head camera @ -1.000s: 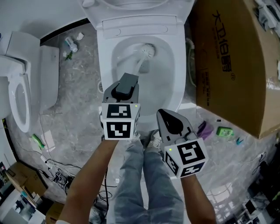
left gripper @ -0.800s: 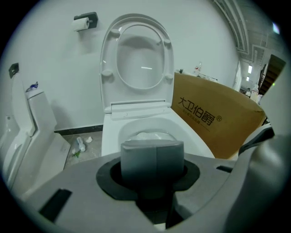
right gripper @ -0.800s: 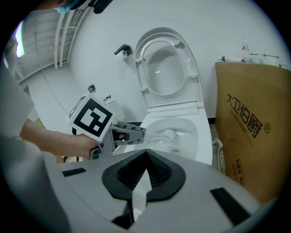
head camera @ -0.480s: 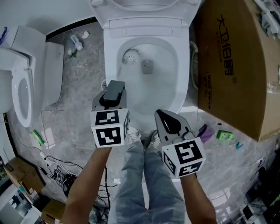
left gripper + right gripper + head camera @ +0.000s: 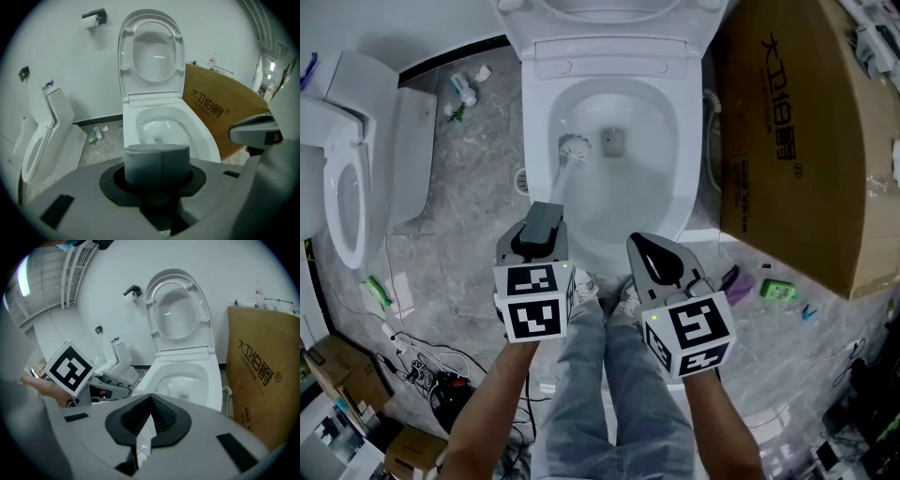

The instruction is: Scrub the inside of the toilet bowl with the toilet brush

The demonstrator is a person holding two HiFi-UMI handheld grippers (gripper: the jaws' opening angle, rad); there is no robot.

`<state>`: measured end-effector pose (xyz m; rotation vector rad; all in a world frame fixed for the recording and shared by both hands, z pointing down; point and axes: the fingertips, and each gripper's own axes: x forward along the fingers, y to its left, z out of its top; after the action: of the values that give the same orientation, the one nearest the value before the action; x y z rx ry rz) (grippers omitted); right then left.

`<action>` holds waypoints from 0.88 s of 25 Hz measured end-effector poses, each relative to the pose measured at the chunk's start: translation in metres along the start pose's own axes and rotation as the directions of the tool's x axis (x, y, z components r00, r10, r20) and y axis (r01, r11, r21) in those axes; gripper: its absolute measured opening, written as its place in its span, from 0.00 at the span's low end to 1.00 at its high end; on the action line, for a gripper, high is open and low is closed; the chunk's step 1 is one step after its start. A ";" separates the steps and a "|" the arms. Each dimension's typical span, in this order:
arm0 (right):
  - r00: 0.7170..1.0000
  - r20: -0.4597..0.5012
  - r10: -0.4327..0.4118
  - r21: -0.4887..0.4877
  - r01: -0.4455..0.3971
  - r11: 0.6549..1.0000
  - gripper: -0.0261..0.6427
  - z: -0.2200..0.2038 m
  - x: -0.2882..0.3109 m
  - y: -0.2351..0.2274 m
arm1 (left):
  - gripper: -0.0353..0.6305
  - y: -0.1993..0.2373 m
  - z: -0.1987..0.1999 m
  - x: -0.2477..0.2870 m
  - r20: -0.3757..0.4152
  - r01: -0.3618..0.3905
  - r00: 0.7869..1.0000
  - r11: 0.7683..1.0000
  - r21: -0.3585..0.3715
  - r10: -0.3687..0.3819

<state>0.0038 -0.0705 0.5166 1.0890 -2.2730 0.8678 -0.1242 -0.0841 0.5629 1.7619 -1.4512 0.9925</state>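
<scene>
White plastic, light, stiff, we judge: left tongs (image 5: 544, 217) clamp the toilet brush (image 5: 571, 149) at its handle end (bristles in the bowl (image 5: 661, 192)); right tongs (image 5: 660, 260) closed, empty.

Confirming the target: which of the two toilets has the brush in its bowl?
The centre toilet beside the cardboard box, with the toilet brush in it; the left toilet shows none.

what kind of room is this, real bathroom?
Likely a test or showroom space fitted out as a bathroom, not a home one: an open toilet, a second toilet right beside it, a large cardboard box, and loose cables on the floor.
</scene>
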 end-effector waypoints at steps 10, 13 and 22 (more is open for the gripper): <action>1.000 0.012 -0.007 0.004 0.007 1.000 0.03 0.005 -0.004 0.002 | 0.29 -0.024 -0.038 -0.028 -0.075 0.031 0.997 0.999 -0.016 -0.032; 1.000 0.018 -0.007 0.027 0.007 1.000 0.03 0.005 -0.005 0.003 | 0.29 -0.032 -0.048 -0.035 -0.098 0.044 0.994 0.999 0.003 -0.043; 0.999 0.033 -0.024 0.071 0.022 0.997 0.03 0.003 -0.012 0.000 | 0.29 -0.061 -0.067 -0.047 -0.143 0.129 0.982 0.991 0.039 -0.122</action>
<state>0.0099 -0.0667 0.5070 1.1666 -2.2676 0.9339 -0.0794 0.0075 0.5555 1.7568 -1.2234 1.0698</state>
